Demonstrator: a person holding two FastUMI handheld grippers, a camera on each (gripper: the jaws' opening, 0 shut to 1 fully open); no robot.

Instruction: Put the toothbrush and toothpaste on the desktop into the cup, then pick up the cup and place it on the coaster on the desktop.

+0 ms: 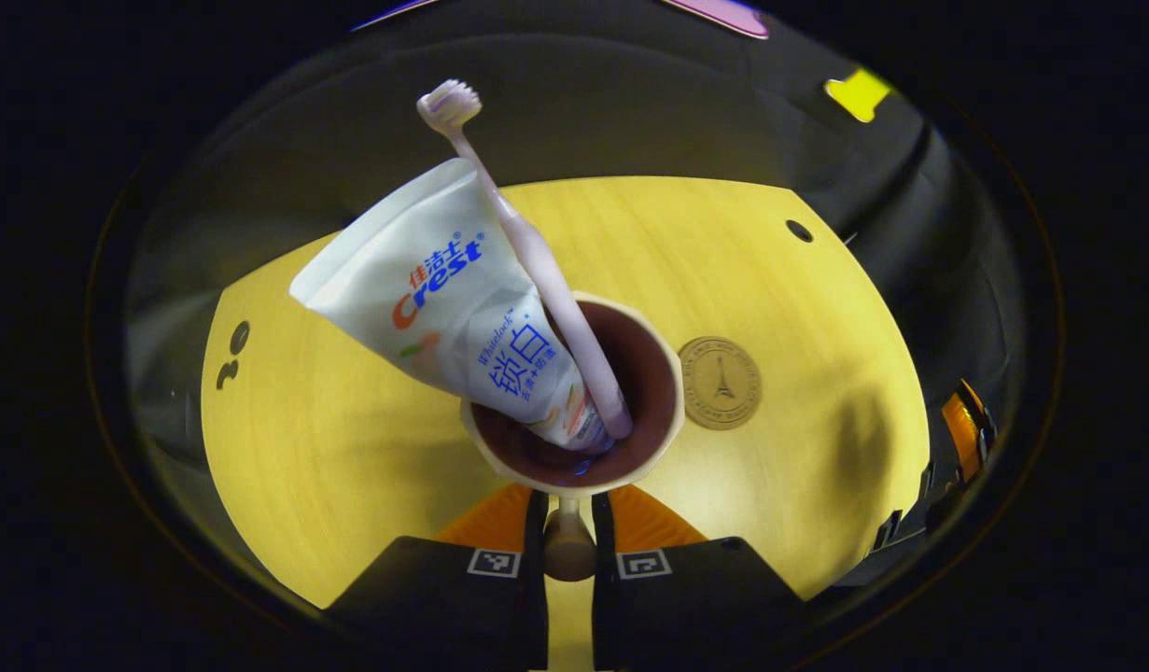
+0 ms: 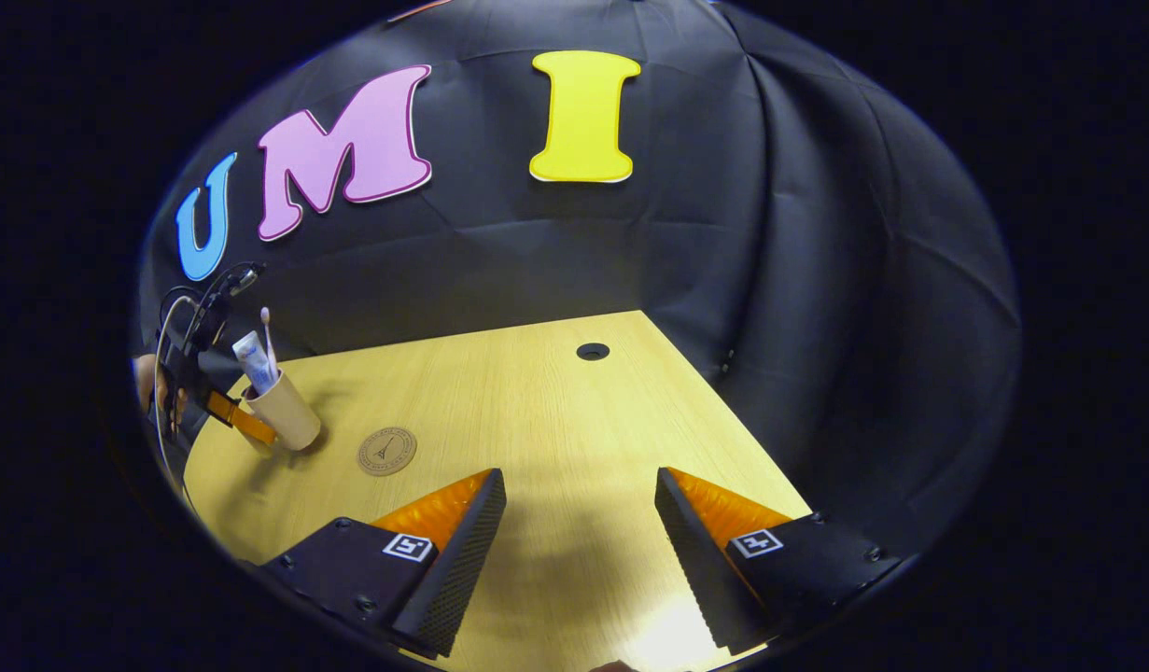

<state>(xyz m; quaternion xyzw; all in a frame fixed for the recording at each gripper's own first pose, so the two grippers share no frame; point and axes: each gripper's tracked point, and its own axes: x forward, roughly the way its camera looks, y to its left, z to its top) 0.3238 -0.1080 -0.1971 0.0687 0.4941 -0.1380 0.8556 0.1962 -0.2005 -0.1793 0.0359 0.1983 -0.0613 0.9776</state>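
The left hand-held gripper (image 1: pixel 568 523) is clamped on the cup (image 1: pixel 574 392) handle; brush (image 1: pixel 537 252) and paste (image 1: pixel 453 299) stand inside. Next, carry it onto the coaster (image 1: pixel 720 383) just beside. The right hand-held gripper (image 2: pixel 579 541) hangs apart.

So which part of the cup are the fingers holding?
The left gripper pinches the cup by its handle. The right gripper holds nothing.
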